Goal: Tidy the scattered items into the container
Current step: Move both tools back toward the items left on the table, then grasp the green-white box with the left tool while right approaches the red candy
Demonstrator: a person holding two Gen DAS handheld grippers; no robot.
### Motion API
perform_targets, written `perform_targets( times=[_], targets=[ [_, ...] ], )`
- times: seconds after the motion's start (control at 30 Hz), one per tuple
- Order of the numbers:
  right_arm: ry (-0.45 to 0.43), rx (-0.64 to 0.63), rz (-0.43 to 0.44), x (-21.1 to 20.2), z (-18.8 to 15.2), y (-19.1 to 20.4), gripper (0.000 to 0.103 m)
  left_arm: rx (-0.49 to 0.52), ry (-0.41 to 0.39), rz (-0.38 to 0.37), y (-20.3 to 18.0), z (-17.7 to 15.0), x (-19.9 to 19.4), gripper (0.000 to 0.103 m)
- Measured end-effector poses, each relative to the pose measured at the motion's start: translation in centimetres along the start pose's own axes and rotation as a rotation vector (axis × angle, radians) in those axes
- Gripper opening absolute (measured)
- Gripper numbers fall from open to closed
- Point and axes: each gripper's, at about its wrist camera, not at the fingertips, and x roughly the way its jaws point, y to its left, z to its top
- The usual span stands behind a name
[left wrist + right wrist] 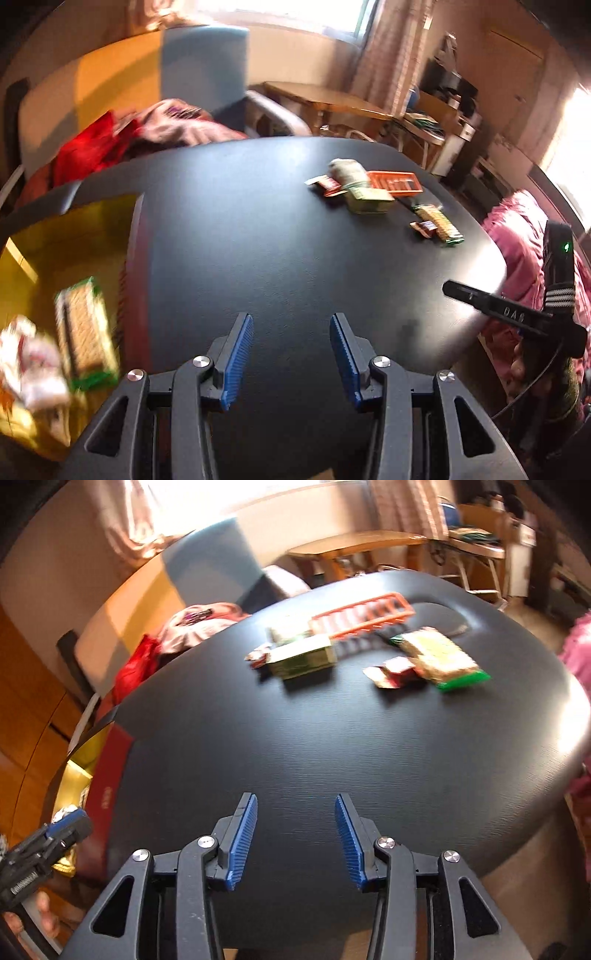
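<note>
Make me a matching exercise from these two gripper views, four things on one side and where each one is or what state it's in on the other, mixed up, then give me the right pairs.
Things:
1. cracker pack with green ends
2. orange rack
3. left gripper
4. small red wrapper

Places or states:
A. open, holding nothing
B. on the black table, beside a second cracker pack
C. inside the yellow container
D. at the far side of the table, behind the green box

Pairs: 1-C, 2-D, 3-A, 4-B
</note>
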Motion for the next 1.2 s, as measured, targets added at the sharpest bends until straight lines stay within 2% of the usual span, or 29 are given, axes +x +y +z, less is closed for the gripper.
perform_targets(
  times=[0.23,0.43,0.6,0.87,0.97,1.2],
  targets=[
    [-0.027,0.085,-0.071,-0.8,1.1,-5.1,0.049,0.221,-0.003,-0.097,-4.8,6.1,4.0,0.05],
    [-0.056,0.127,-0.11,-1.4,2.6,-7.7,0.051,0.301,0.029,-0.144,-6.7,10.4,8.7,0.05],
    [-0.063,0.083,-0.104,-0.8,4.1,-7.6,0.051,0.38,0.05,-0.175,-8.1,13.0,12.3,0.05],
    [-0.068,0.065,-0.081,0.9,6.3,-7.2,0.052,0.538,0.107,-0.229,-10.5,14.7,17.8,0.05],
    [-0.072,0.065,-0.076,1.2,6.9,-7.2,0.054,0.569,0.129,-0.249,-11.0,15.1,19.1,0.05],
    [-0.077,0.063,-0.079,1.9,8.1,-7.4,0.055,0.613,0.143,-0.245,-11.5,15.0,20.8,0.05]
  ],
)
